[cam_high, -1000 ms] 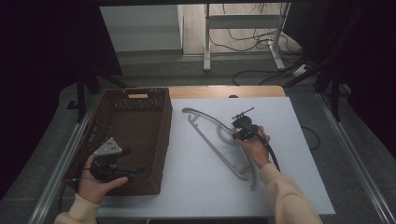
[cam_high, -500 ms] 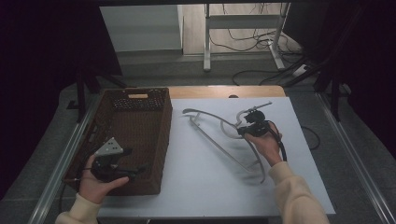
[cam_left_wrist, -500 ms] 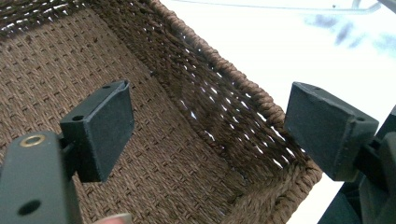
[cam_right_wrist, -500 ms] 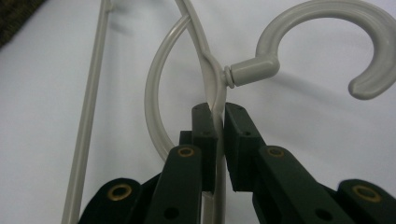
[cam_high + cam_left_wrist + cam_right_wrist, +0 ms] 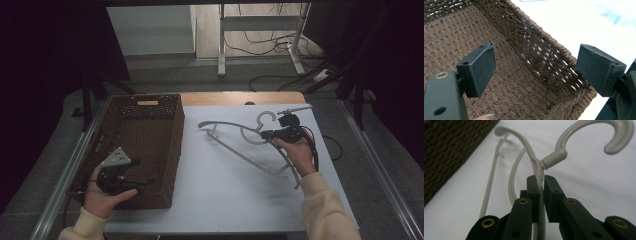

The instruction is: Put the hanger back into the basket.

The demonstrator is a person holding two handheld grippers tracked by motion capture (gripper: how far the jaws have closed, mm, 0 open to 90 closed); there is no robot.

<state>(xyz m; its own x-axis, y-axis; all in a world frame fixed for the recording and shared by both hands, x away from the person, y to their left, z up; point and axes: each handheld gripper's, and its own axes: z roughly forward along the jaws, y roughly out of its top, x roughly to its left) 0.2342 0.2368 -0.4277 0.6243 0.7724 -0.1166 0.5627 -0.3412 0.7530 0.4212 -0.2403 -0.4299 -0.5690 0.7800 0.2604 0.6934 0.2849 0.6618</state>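
1. Grey plastic is what the right hand-held gripper (image 5: 539, 187) has hold of: its jaws are pinched nearly together on the neck of the clothes hanger (image 5: 240, 145), just below the hook (image 5: 596, 135).
2. In the high view the right hand-held gripper (image 5: 267, 134) sits at the hanger's top, near the far right part of the white surface (image 5: 225, 195); the hanger's long arms spread toward the near side and toward the basket. Whether the hanger is lifted clear or resting on the surface I cannot tell for sure, though the shadows under it suggest at least part of it is raised.
3. Brown and woven, the basket (image 5: 175, 150) stands along the left side of the surface, well apart from the hanger, with nothing visible inside it.
4. The left hand-held gripper (image 5: 145, 181) hovers over the basket's near right corner, and in the left gripper view its jaws stand wide apart on either side of the basket's rim (image 5: 564, 55), gripping nothing.
5. Judged from this, the grasp on the hanger is done, while the carry across to the basket and the release there are left. The left gripper looks placed to steady the basket wall, but it has not closed on it yet.
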